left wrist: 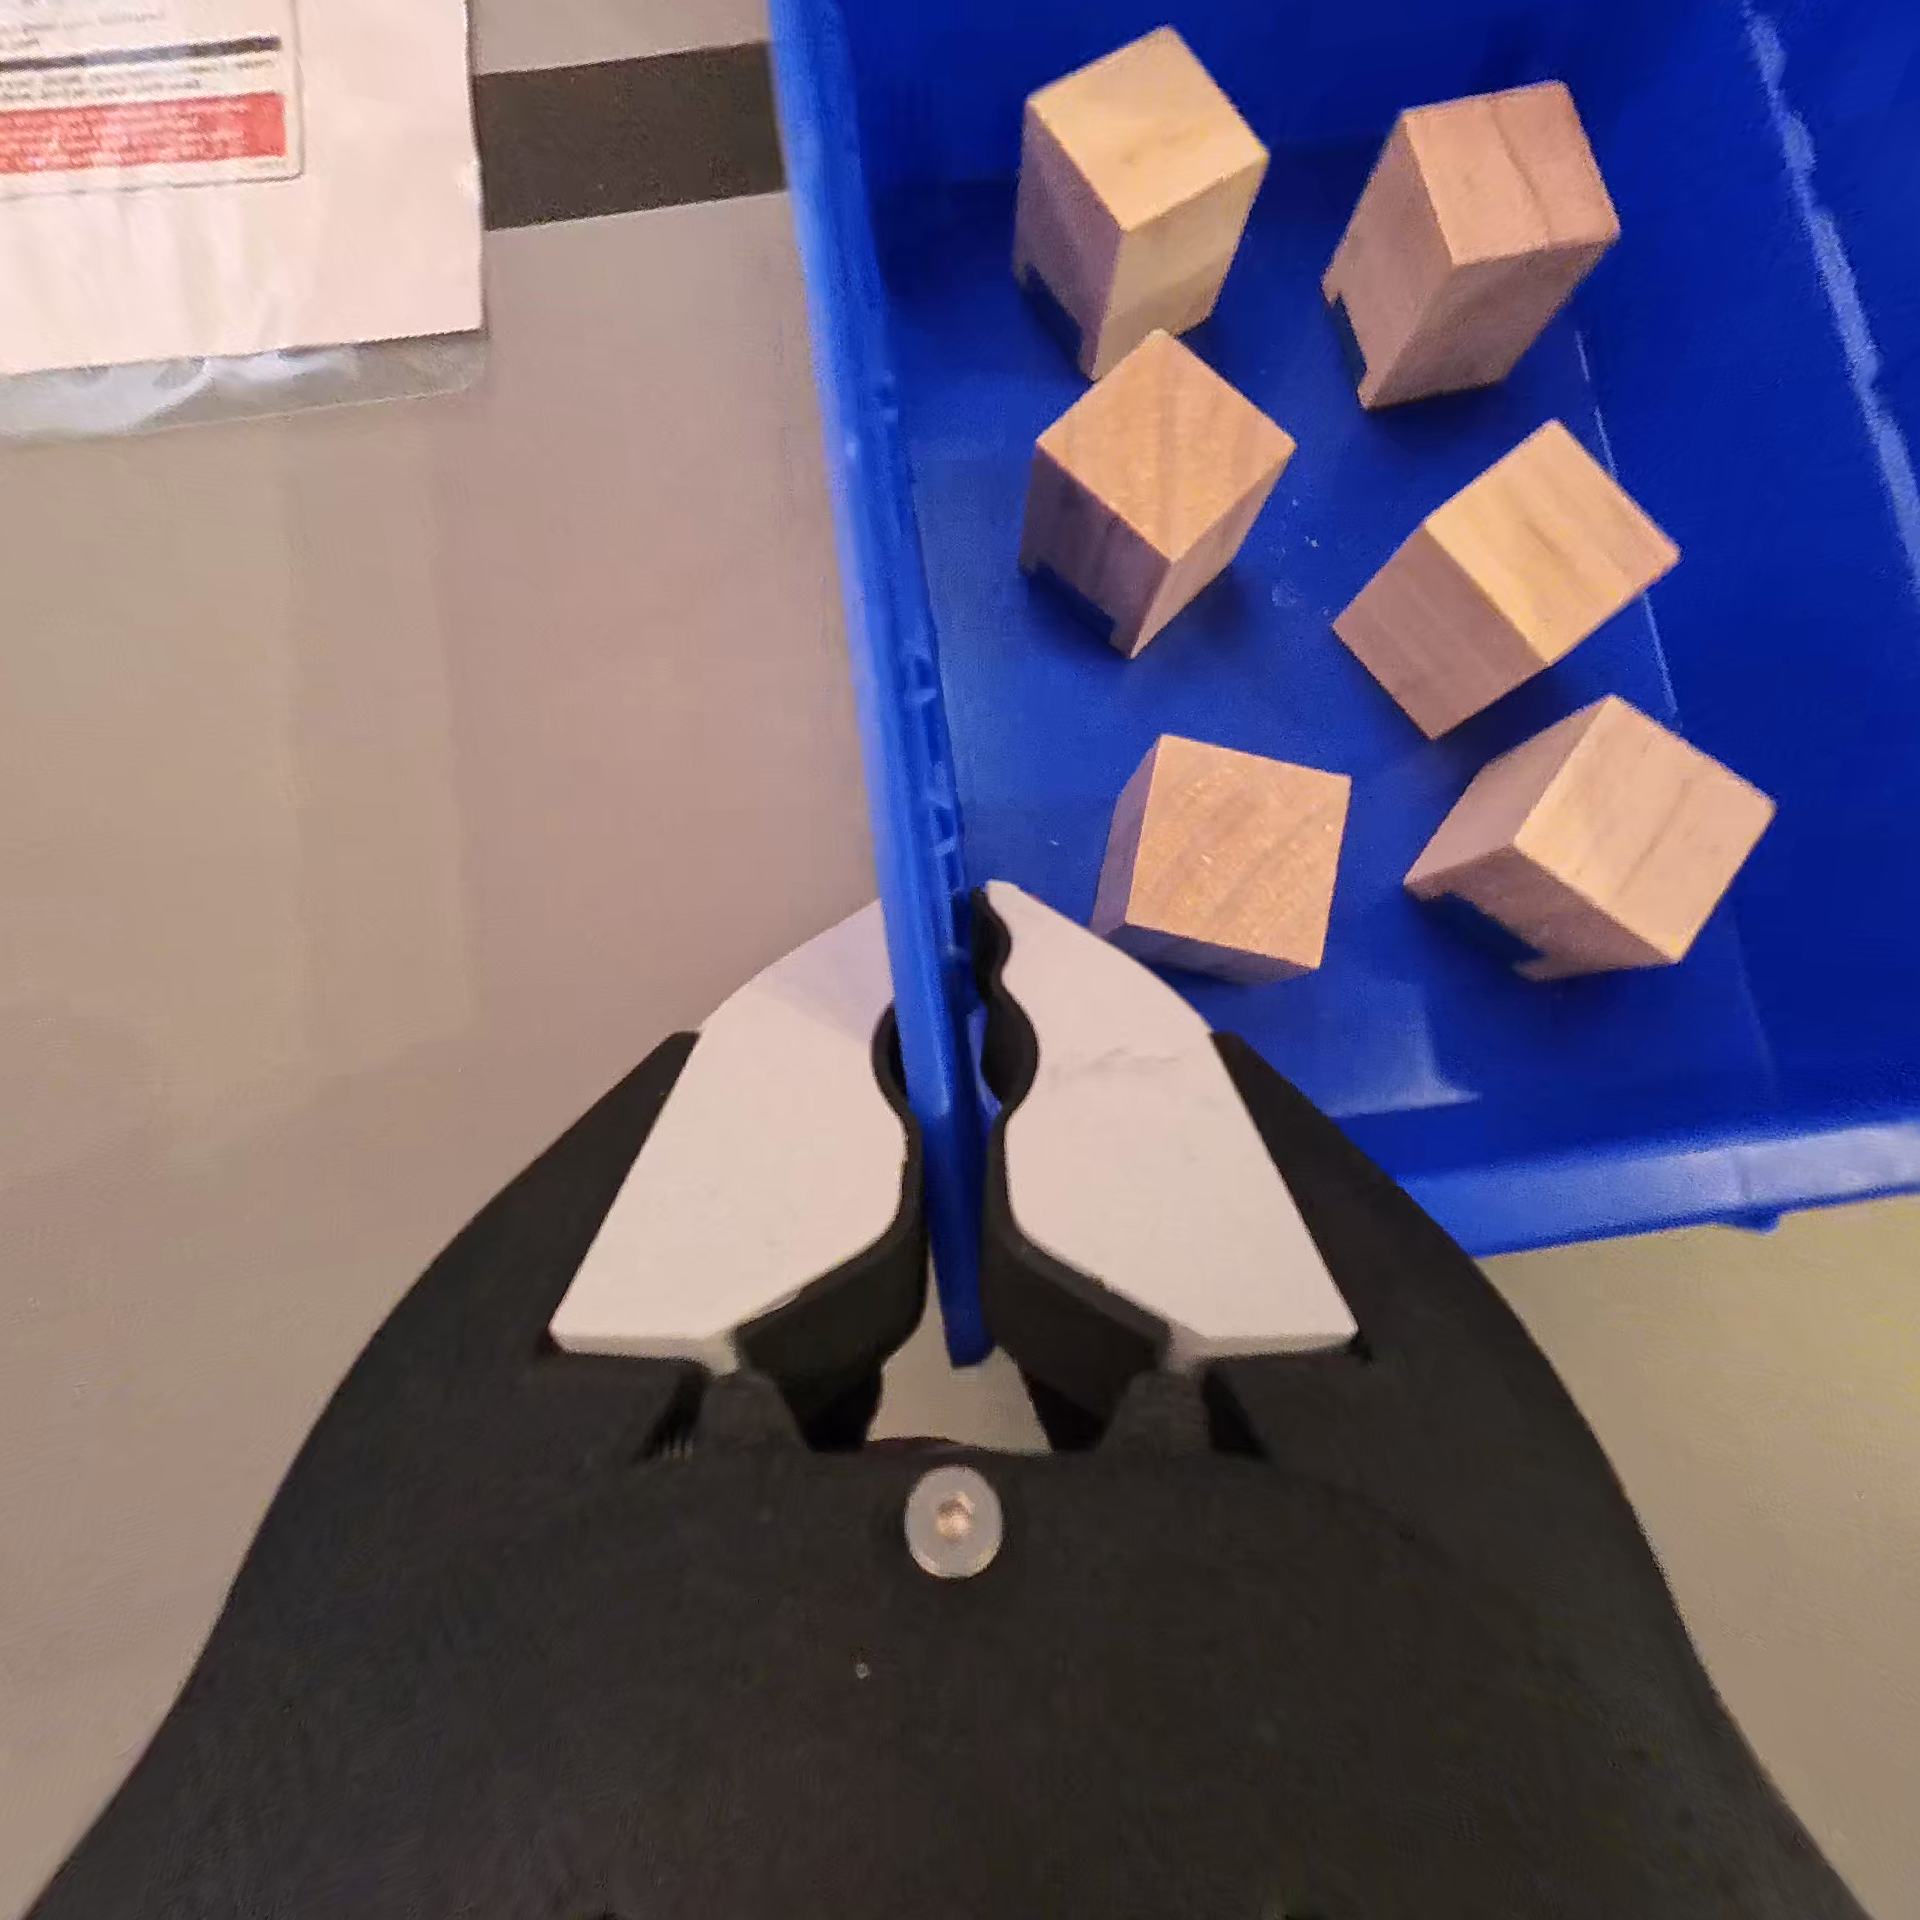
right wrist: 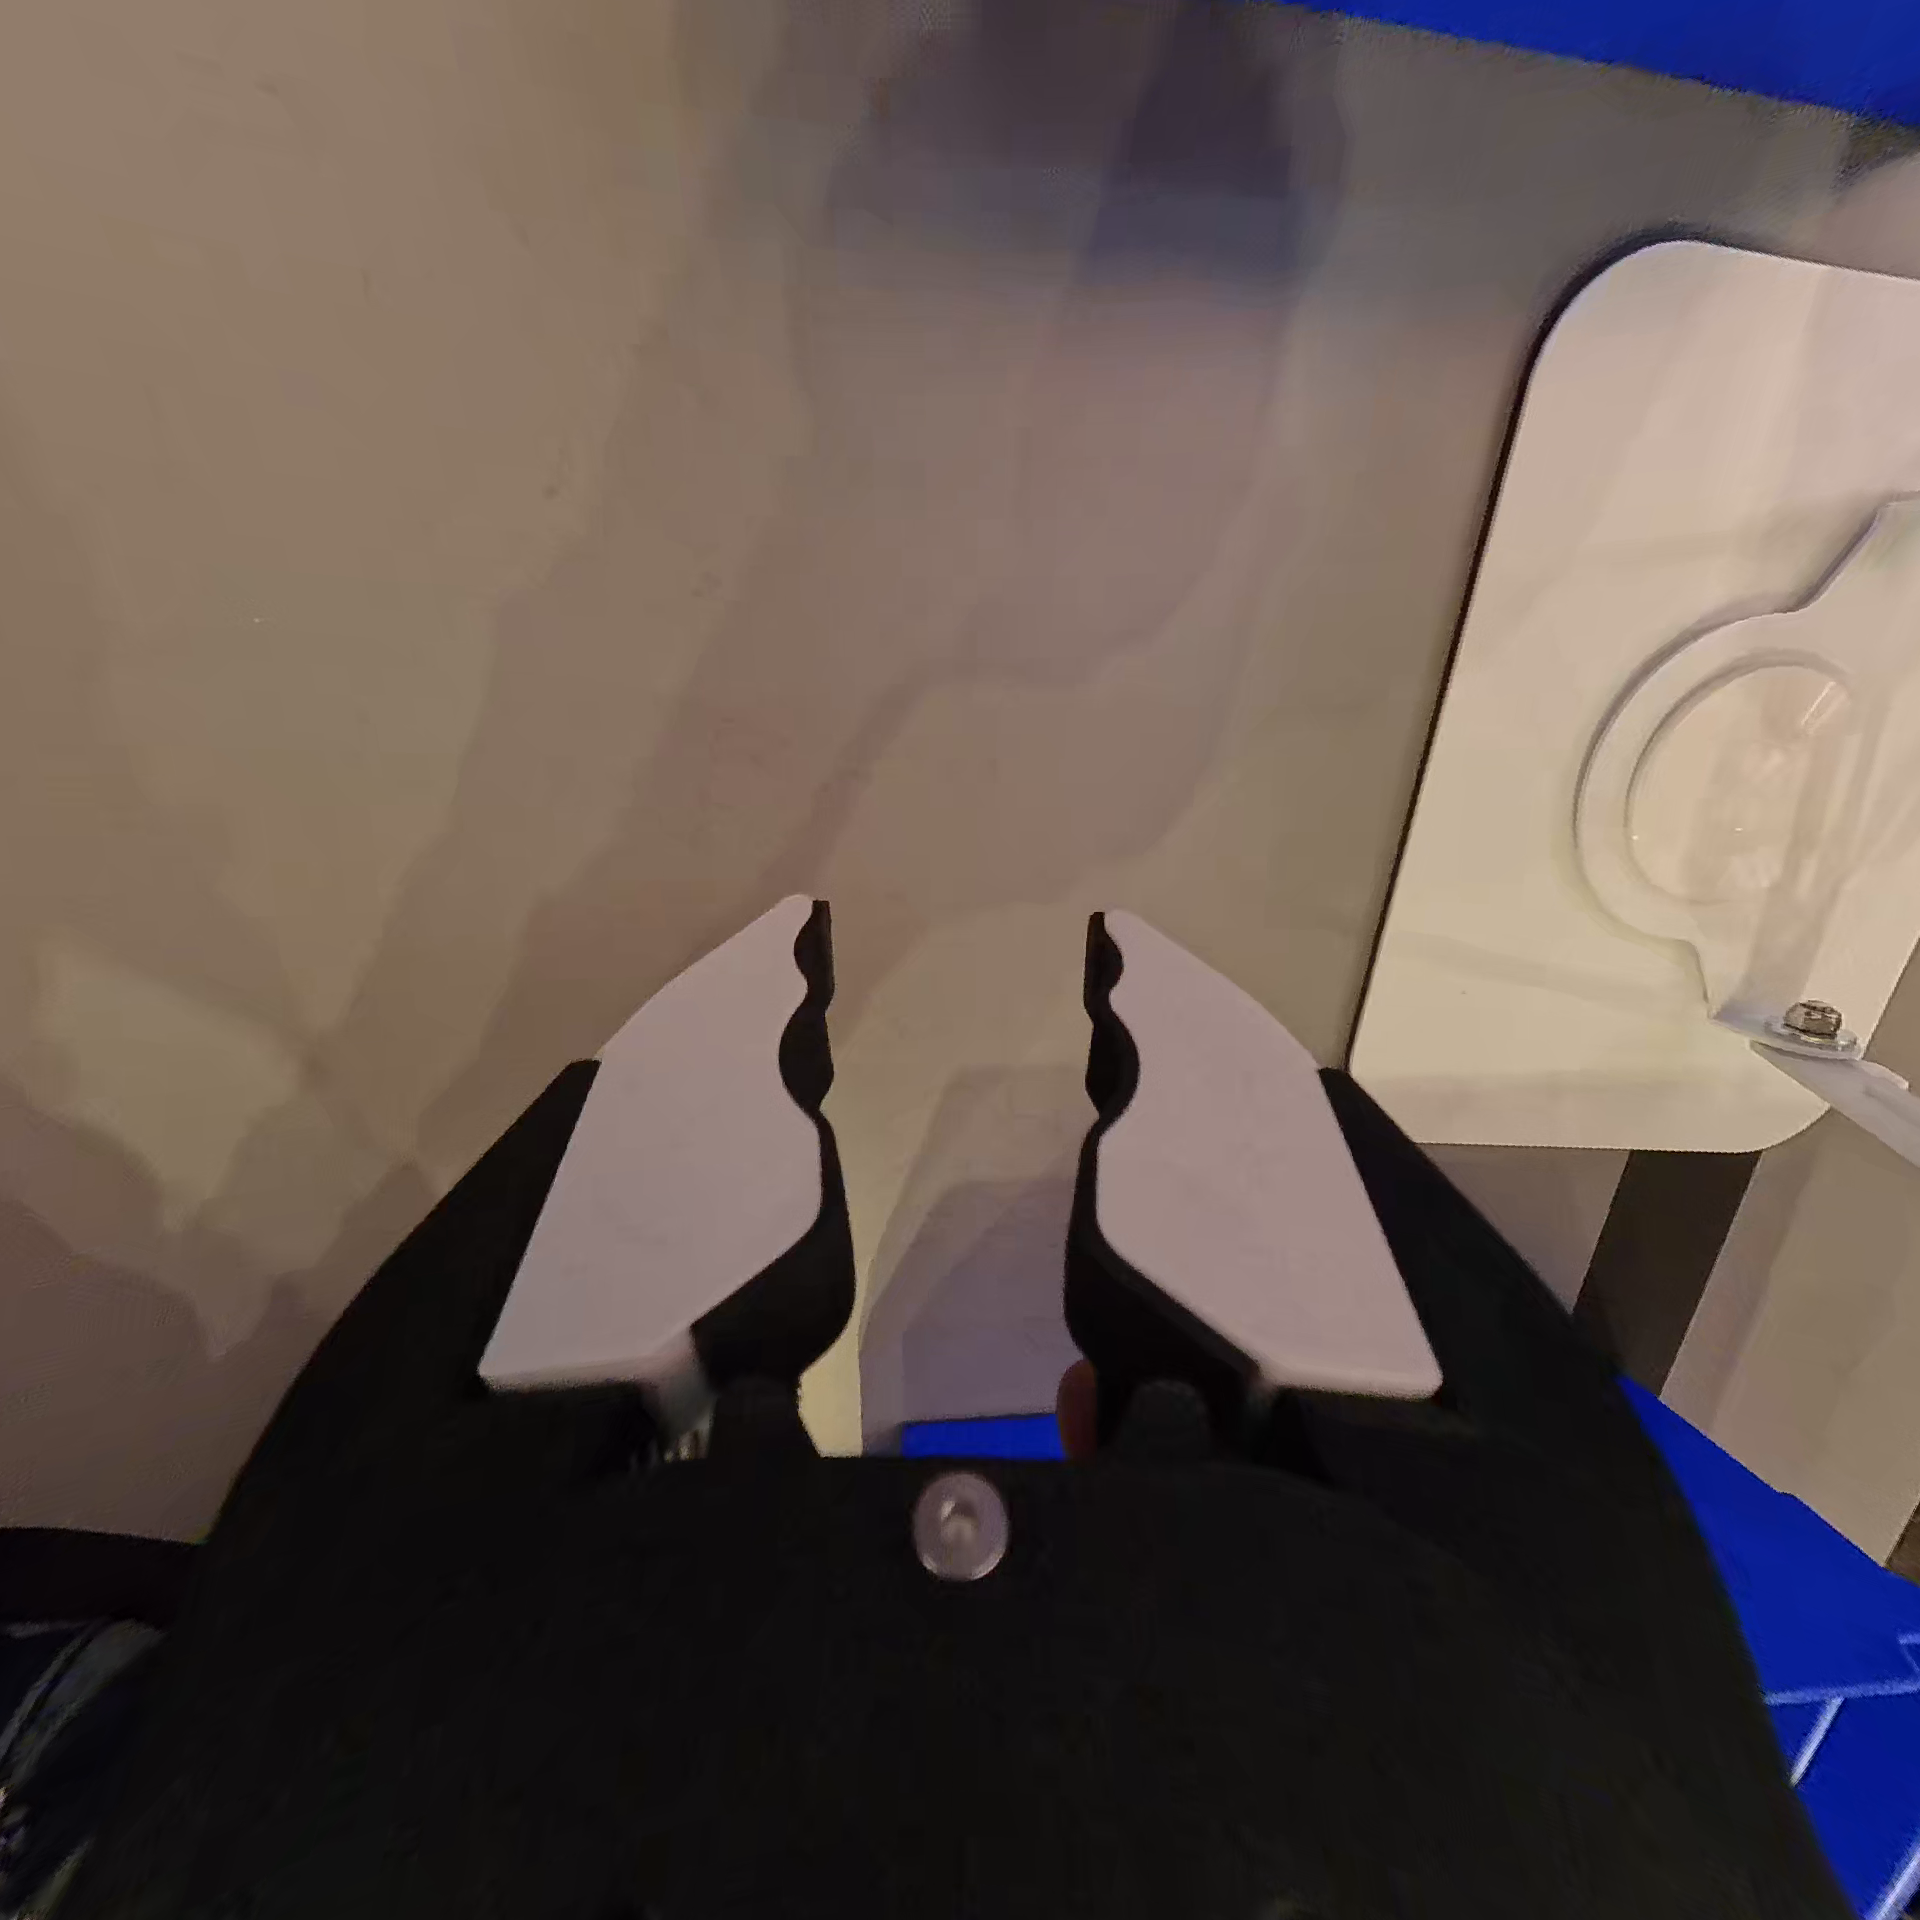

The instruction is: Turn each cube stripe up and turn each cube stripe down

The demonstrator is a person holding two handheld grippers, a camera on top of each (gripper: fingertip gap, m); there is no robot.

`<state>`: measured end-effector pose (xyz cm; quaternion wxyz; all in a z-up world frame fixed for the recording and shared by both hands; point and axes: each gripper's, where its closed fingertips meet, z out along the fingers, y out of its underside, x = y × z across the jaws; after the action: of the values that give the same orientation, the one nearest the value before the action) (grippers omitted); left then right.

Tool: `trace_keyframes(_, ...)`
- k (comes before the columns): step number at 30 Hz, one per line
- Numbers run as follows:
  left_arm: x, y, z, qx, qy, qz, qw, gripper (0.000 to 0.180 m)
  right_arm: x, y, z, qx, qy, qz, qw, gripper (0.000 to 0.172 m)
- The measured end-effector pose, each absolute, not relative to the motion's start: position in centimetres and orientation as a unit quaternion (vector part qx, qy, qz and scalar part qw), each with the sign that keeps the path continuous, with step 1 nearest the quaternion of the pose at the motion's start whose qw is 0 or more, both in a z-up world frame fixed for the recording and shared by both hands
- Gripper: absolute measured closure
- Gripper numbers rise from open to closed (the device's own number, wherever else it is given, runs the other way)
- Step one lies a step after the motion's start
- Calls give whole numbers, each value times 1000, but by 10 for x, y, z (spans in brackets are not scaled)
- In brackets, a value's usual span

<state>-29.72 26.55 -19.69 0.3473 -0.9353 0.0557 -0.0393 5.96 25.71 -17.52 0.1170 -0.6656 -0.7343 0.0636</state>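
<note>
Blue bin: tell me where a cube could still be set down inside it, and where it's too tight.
Inside the blue bin, the floor strip between the near wall and the nearest cubes is bare. So is the lane along the side wall that the left gripper clamps. The six cubes crowd the middle.

Table: smooth grey-beige table [left wrist: 364, 831].
Bin: blue plastic bin [left wrist: 1621, 1153] on the table, right side of the left wrist view.
Paper: white printed sheet [left wrist: 239, 249] in a clear sleeve, far left.
Tape: black strip [left wrist: 623, 135] beside the sheet.
Plate: white rounded plate [right wrist: 1621, 727], seen in the right wrist view.
</note>
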Motion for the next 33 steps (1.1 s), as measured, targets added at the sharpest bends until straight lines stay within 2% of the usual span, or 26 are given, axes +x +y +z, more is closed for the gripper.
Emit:
trace_keyframes(15, -320, 308, -196, -932, 23, -67, 355, 175, 61, 268, -180, -674, -726, 70, 121, 123)
trace_keyframes(16, -323, 308, -195, -932, 22, -58, 356, 167, 61, 269, -179, -674, -725, 71, 124, 123)
trace_keyframes(17, -326, 308, -188, -927, 26, -47, 370, 148, 61, 270, -177, -675, -723, 74, 128, 123)
trace_keyframes(18, -327, 307, -177, -920, 40, -40, 388, 140, 61, 271, -175, -675, -722, 75, 132, 123)
trace_keyframes(21, -322, 298, -140, -906, 100, 9, 412, 127, 62, 274, -170, -678, -718, 76, 142, 123)
trace_keyframes(22, -311, 296, -130, -900, 138, 16, 414, 128, 63, 275, -169, -678, -717, 77, 143, 123)
trace_keyframes(26, -264, 292, -129, -899, 253, 27, 356, 126, 63, 275, -170, -677, -718, 78, 140, 123)
trace_keyframes(29, -253, 298, -160, -915, 290, 62, 272, 113, 62, 271, -174, -673, -723, 74, 133, 122)
trace_keyframes(33, -261, 306, -201, -944, 270, 68, 179, 106, 61, 267, -174, -667, -730, 73, 132, 122)
